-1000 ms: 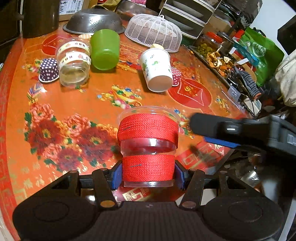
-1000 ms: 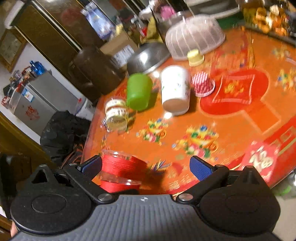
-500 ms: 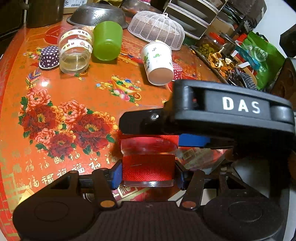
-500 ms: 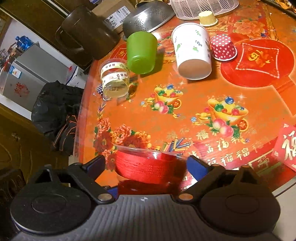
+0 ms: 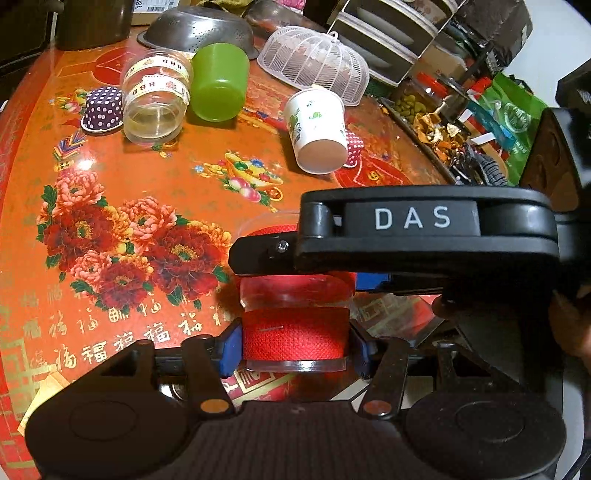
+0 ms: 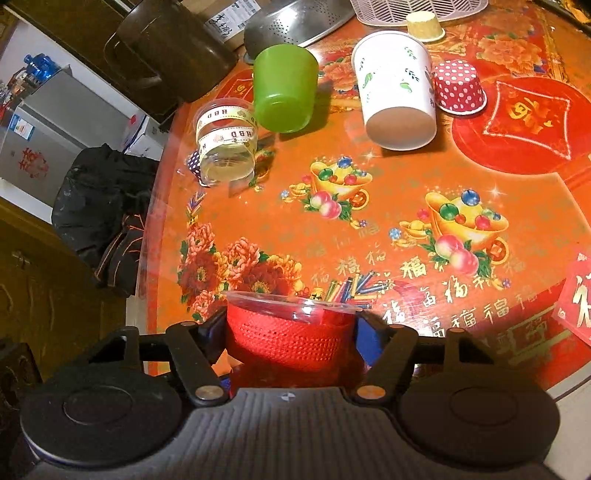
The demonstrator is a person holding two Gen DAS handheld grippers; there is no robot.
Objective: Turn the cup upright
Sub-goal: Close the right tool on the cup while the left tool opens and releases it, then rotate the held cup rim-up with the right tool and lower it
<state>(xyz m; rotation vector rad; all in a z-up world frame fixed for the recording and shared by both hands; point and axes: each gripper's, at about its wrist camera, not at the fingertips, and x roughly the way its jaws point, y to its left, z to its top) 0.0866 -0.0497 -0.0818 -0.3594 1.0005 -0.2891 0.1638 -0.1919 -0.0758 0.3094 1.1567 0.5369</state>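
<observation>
A clear plastic cup with two red bands (image 5: 293, 338) is held near the table's front edge. My left gripper (image 5: 293, 349) is shut on its lower band, near the base. My right gripper (image 6: 291, 332) is shut on the upper band just below the rim; its black body marked DAS (image 5: 410, 236) crosses the left wrist view over the cup's top. In the right wrist view the cup (image 6: 290, 334) shows its open rim pointing toward the table's middle.
On the orange flowered table (image 6: 406, 221) lie a clear HBD-banded cup (image 5: 157, 98), a green cup (image 5: 218, 86) and a white paper cup (image 5: 317, 133), all on their sides. Dotted cupcake liners (image 6: 458, 86), a steel colander (image 5: 199, 29) and a white mesh cover (image 5: 314, 61) stand behind.
My right gripper came in from the right over the cup and shut on its upper band. My left gripper kept its hold on the lower band.
</observation>
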